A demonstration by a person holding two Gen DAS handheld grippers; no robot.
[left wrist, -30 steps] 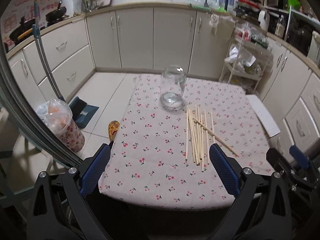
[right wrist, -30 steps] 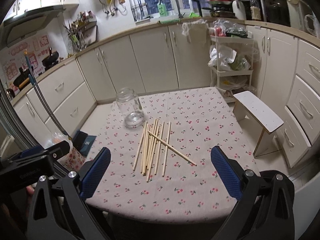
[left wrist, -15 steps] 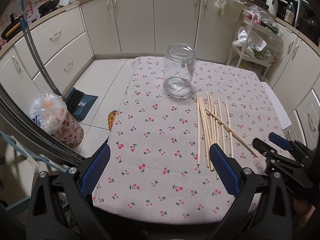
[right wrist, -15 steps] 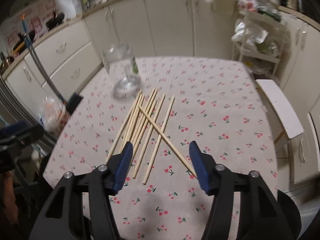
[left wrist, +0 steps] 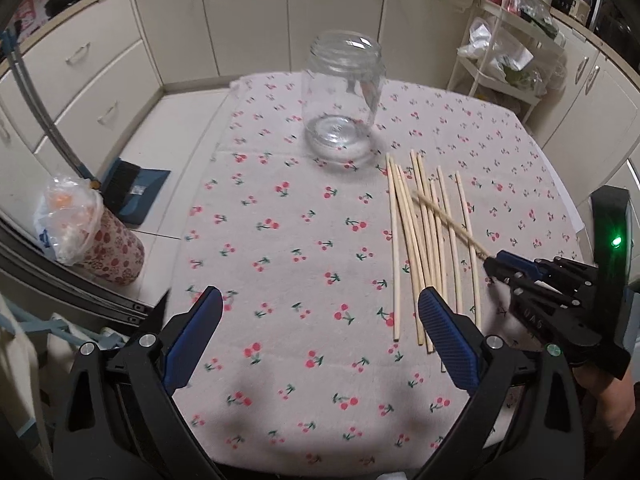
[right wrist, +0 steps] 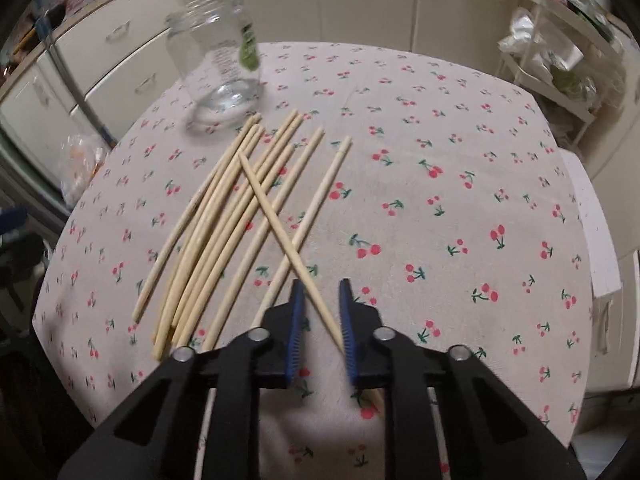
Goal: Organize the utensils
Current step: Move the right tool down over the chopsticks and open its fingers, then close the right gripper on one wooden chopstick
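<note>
Several wooden chopsticks (left wrist: 416,232) (right wrist: 224,216) lie side by side on the cherry-print tablecloth (left wrist: 280,220), just in front of an upright, empty glass jar (left wrist: 342,100) (right wrist: 222,68). One chopstick (left wrist: 448,220) (right wrist: 272,216) lies slantwise across the rest. My right gripper (right wrist: 322,292) (left wrist: 490,262) points steeply down at that chopstick's near end. Its jaws are closing, the stick runs between the blue pads, and it touches both. My left gripper (left wrist: 320,320) hangs open over the table's near part, left of the bundle, with nothing between its fingers.
On the floor to the left stand a patterned bin with a plastic bag (left wrist: 80,232) and a blue dustpan (left wrist: 132,188). A white stool (right wrist: 596,216) stands by the table's right edge. Behind it is a wire rack (left wrist: 508,60), and cabinets line the walls.
Both grippers have sunk toward the table and tilted further down. The right jaws went from wide open to nearly together around the crossing chopstick. The right gripper has come into the left wrist view.
</note>
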